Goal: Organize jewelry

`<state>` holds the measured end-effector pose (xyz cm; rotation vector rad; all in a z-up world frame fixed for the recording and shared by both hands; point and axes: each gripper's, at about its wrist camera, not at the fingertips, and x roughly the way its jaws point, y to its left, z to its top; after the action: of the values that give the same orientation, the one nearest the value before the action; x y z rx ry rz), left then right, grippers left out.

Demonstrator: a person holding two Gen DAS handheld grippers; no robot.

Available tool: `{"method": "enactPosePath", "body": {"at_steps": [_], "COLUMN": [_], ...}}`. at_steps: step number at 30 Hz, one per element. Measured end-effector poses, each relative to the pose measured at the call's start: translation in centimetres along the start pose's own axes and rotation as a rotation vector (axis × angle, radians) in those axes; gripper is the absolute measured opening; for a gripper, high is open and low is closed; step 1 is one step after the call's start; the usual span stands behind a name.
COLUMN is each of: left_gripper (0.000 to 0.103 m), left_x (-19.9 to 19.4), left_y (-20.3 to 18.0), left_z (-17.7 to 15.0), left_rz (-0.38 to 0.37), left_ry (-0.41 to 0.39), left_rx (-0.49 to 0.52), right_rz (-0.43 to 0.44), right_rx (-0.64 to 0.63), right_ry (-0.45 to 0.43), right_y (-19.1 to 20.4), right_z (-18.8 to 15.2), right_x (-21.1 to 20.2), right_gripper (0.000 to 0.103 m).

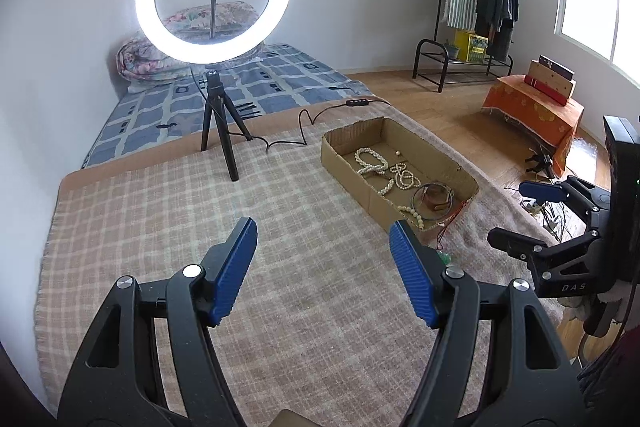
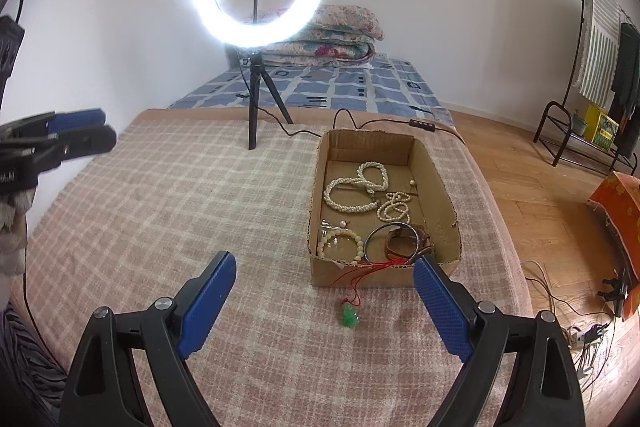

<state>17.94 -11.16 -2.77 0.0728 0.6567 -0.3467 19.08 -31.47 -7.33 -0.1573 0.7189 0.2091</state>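
Observation:
A shallow cardboard box stands on the checked blanket. It holds pearl necklaces, a beaded bracelet, a dark bangle and a small pearl. A green pendant lies on the blanket in front of the box, its red cord trailing over the box's front wall. My right gripper is open and empty, just short of the pendant. My left gripper is open and empty, left of the box.
A lit ring light on a tripod stands behind the box, its cable running past the box's back. The blanket's right edge drops to a wooden floor with loose wires. A clothes rack stands by the wall.

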Motion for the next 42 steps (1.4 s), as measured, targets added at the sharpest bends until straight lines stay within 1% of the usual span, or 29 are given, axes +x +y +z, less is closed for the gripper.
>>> {"method": "enactPosePath", "body": {"at_steps": [3,6,8,9,10,12,17,20,22,26,28,29,31,36,38,40,42], "left_gripper": [0.071,0.071,0.075,0.08,0.082,0.082,0.083,0.084,0.091,0.097,0.102,0.103,0.103,0.103,0.103,0.103,0.103], "left_x": [0.2,0.2,0.2,0.2,0.2,0.1,0.1,0.1,0.0,-0.4,-0.5,-0.6,-0.6,-0.5,-0.4,-0.4,-0.3], "left_y": [0.0,0.0,0.1,0.1,0.1,0.0,-0.1,-0.2,-0.4,-0.6,-0.6,-0.6,-0.7,-0.6,-0.5,-0.3,0.1], "left_z": [-0.3,-0.4,-0.5,-0.6,-0.6,-0.7,-0.7,-0.8,-0.8,-0.8,-0.7,-0.7,-0.7,-0.6,-0.7,-0.9,-1.1], "left_rz": [0.003,0.007,-0.001,-0.003,0.0,0.005,0.005,0.011,0.023,0.051,0.073,0.085,0.095,0.093,0.095,0.098,0.096], "left_ry": [0.006,-0.007,-0.007,-0.009,-0.013,-0.019,-0.019,-0.02,-0.023,-0.039,-0.045,-0.052,-0.057,-0.055,-0.049,-0.042,-0.033], "left_rx": [0.007,0.007,0.002,0.0,0.0,0.005,0.002,0.005,0.008,0.014,0.023,0.026,0.032,0.035,0.04,0.043,0.038], "right_rz": [-0.008,-0.024,-0.038,-0.043,-0.047,-0.058,-0.092,-0.105,-0.115,-0.124,-0.126,-0.127,-0.129,-0.122,-0.109,-0.075,-0.053], "right_rx": [0.008,0.016,0.024,0.029,0.036,0.055,0.088,0.094,0.099,0.108,0.111,0.11,0.109,0.111,0.104,0.101,0.103], "right_ry": [-0.004,-0.017,-0.031,-0.038,-0.044,-0.053,-0.079,-0.094,-0.098,-0.102,-0.103,-0.103,-0.1,-0.093,-0.079,-0.051,0.002], "right_y": [0.1,0.2,0.3,0.3,0.3,0.3,0.4,0.4,0.4,0.2,0.2,0.2,0.1,0.1,0.0,-0.4,-1.1], "right_z": [0.0,0.3,0.5,0.7,0.8,1.0,1.1,1.3,1.3,1.5,1.5,1.5,1.5,1.4,1.3,0.9,0.2], "right_x": [0.0,0.0,-0.2,-0.4,-0.4,-0.6,-1.1,-1.4,-1.4,-1.5,-1.6,-1.6,-1.5,-1.3,-1.2,-0.7,0.2], "right_gripper": [0.092,0.092,0.092,0.092,0.092,0.092,0.099,0.1,0.102,0.103,0.103,0.103,0.103,0.103,0.103,0.102,0.09]}}
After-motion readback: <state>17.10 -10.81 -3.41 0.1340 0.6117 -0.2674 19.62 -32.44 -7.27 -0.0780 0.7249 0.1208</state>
